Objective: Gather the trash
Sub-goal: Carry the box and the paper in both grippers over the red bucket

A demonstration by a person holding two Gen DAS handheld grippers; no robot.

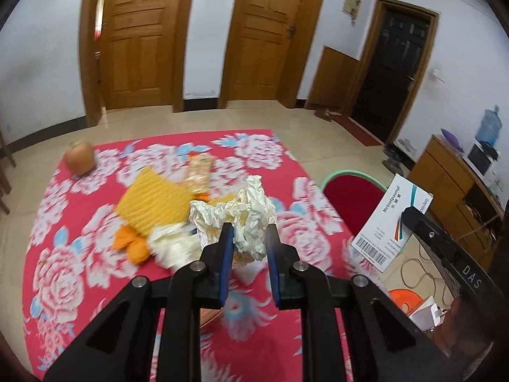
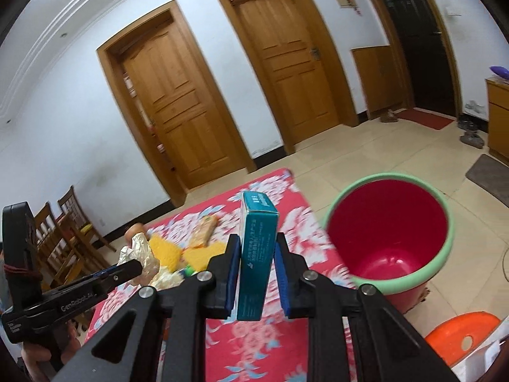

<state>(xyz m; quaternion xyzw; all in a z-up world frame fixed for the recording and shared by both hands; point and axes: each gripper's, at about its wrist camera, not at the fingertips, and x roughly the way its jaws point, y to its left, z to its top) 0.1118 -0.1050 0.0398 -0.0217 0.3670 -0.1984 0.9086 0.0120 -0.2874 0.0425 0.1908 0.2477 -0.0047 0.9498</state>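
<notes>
My left gripper (image 1: 249, 232) is shut on a crumpled wad of cream paper (image 1: 245, 213), held up over the red flowered tablecloth (image 1: 79, 270). My right gripper (image 2: 257, 248) is shut on an upright teal medicine box (image 2: 256, 254); the left wrist view shows that same box's white face (image 1: 389, 222) at the right, with the right gripper's finger (image 1: 423, 226) on it. A red bucket with a green rim (image 2: 389, 232) stands on the floor just right of the table. In the right wrist view the left gripper (image 2: 133, 269) carries the paper wad (image 2: 140, 251) at the left.
On the cloth lie a yellow knitted cloth (image 1: 152, 203), an orange piece (image 1: 132, 242), a snack packet (image 1: 198, 172) and an apple (image 1: 80, 157). An orange stool (image 2: 461, 334) stands near the bucket. Wooden chairs (image 2: 63, 232) stand at the far left, a cabinet (image 1: 451, 184) at the right.
</notes>
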